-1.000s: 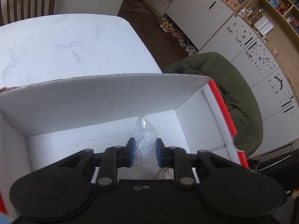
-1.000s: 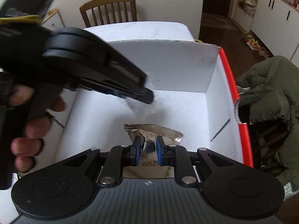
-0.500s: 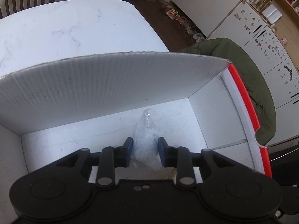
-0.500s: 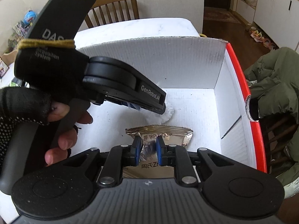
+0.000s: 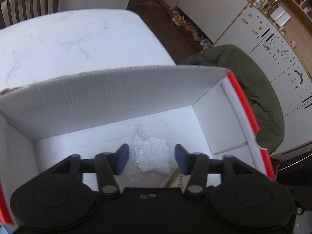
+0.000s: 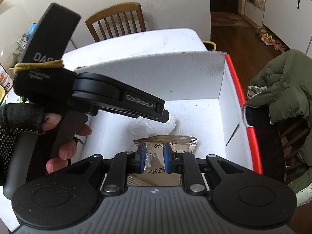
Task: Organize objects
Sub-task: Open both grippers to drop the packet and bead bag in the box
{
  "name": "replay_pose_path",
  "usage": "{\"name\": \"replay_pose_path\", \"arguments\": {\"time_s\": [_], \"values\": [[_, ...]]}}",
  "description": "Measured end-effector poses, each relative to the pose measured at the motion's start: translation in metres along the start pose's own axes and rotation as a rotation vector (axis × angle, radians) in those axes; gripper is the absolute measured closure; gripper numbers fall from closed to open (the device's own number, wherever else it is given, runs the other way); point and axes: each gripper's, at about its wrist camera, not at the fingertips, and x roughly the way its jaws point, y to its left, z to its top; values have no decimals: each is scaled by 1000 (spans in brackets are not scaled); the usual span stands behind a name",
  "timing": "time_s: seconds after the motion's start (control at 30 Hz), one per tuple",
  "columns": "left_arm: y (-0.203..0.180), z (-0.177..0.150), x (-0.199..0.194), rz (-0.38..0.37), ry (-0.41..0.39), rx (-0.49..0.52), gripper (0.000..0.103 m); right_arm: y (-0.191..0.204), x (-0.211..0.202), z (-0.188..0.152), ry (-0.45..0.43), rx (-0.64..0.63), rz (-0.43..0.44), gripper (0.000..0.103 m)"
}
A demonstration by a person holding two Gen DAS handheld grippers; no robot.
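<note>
Clear bag (image 5: 151, 153) between parted left gripper (image 5: 151, 159) fingers

From the left wrist we look steeply down, close, into the white box (image 5: 109, 97), with the counter (image 5: 68, 44) beyond its far wall. From the right wrist we sit slightly farther back and lower, facing the same far wall. Both views share the box floor and the clear bag (image 5: 152, 152) (image 6: 156, 126).
</note>
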Motion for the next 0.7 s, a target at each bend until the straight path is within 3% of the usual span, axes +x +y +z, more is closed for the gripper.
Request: {"name": "replay_pose_path", "arguments": {"time_s": [0.37, 0.5, 0.7], "values": [[-8, -16, -60, -48, -98, 50, 45, 2, -33, -6, -74, 4, 19, 72], [-8, -27, -86, -52, -146, 81, 43, 5, -46, -10, -115, -1, 43, 51], [-9, -46, -118, -49, -199, 129, 43, 10, -59, -14, -144, 8, 55, 51]]}}
